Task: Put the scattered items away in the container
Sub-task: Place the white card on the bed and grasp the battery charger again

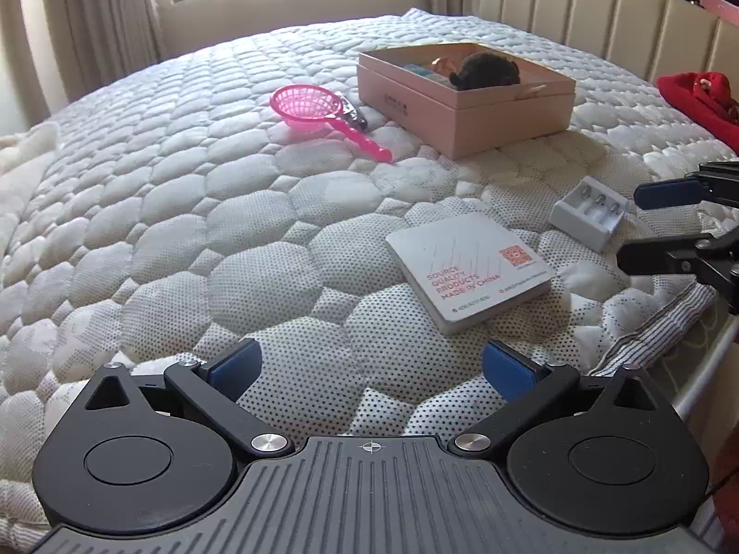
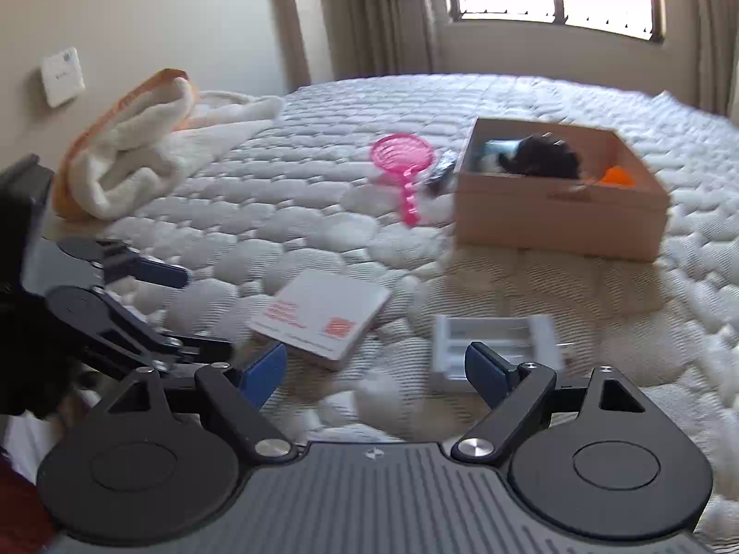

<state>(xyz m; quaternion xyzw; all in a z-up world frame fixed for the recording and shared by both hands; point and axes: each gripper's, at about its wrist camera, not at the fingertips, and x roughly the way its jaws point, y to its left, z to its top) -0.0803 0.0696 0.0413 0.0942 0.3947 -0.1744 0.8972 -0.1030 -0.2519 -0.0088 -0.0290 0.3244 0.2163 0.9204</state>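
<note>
Midway through the tidy-up, we hold both tongs released and empty over the bed point(image 1: 231, 194): left tongs point(image 1: 372, 371) near the white card box point(image 1: 471, 267), right tongs point(image 2: 376, 371) just short of the white battery charger point(image 2: 496, 339). The pink box point(image 1: 466, 111), far right, already holds a dark toy. A pink strainer point(image 1: 314, 108) waits beside it. Next, we judge, the right tongs must straddle the charger and close.

Left gripper point(image 1: 372, 371) and right gripper point(image 2: 375, 369) — fingers wide apart, empty, angled downward.
</note>
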